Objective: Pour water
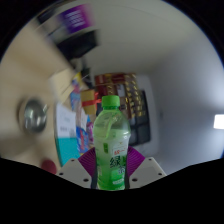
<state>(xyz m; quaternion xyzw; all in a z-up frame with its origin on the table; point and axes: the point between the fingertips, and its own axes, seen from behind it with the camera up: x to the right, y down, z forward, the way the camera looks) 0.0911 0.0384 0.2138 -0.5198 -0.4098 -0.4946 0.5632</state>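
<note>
The claw (112, 172) is clamped on a smooth, translucent green plastic bottle (111, 140), held upright.

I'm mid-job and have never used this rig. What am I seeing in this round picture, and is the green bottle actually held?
This is one hand-held tool, not a robot arm: a person carries a two-finger gripper, and the camera rides on it, looking forward along the fingers at the bottom of the view. The purple pads are part of the fingers. Between them stands a green bottle with a green cap, upright in the view and close to the lens. Both fingers appear to press on its lower body, so it looks held. No table surface shows; behind is a tilted, blurred room with a white wall and a shelf of colourful items. No cup or other vessel to pour into is in view.
</note>
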